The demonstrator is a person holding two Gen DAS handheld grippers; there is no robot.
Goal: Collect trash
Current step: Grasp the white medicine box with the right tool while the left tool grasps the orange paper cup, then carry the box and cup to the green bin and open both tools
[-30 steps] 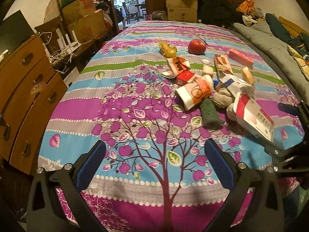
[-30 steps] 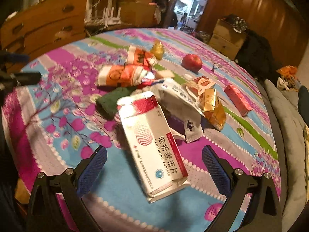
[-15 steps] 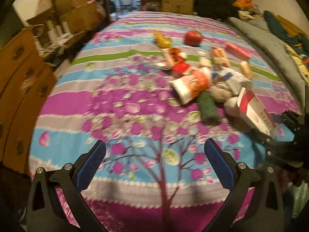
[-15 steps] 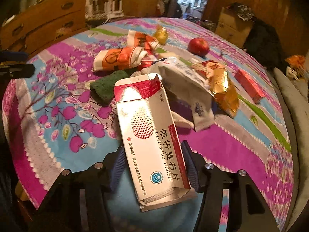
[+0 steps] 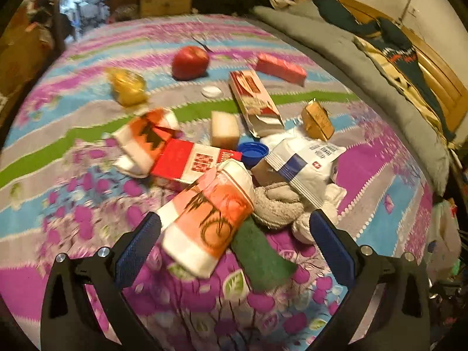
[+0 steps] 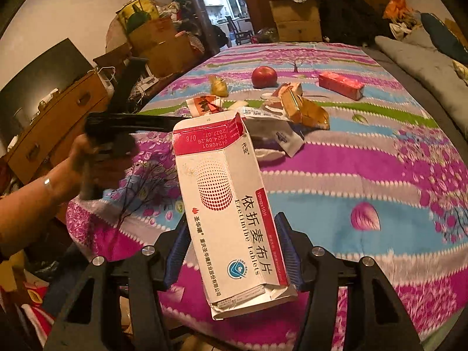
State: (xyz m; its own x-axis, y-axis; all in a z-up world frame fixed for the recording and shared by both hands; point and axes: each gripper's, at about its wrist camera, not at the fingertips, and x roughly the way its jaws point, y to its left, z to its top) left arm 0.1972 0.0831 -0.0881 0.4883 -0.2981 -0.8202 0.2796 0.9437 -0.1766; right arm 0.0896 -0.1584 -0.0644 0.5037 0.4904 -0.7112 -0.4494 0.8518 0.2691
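My right gripper (image 6: 234,244) is shut on a white and red medicine box (image 6: 228,204) and holds it above the bed's near edge. My left gripper (image 5: 234,239) is open, its jaws on either side of an orange and white paper packet (image 5: 210,219) that lies on a green cloth (image 5: 260,260). Around it lie a red carton (image 5: 190,163), a second orange packet (image 5: 146,140), a white and blue pouch (image 5: 304,161), a blue cap (image 5: 252,150) and grey socks (image 5: 278,207). The left gripper also shows in the right wrist view (image 6: 128,122), held by a hand.
On the flowered bedspread (image 5: 380,181) lie a red apple (image 5: 190,62), a yellow wrapper (image 5: 127,87), a pink box (image 5: 280,67), a gold packet (image 5: 317,121), a long carton (image 5: 254,102) and a beige block (image 5: 224,128). A grey quilt (image 5: 365,67) lies right. A wooden dresser (image 6: 52,117) stands left.
My left gripper moved forward and right, up to the orange packet. My right gripper closed on the medicine box and lifted it off the bed.
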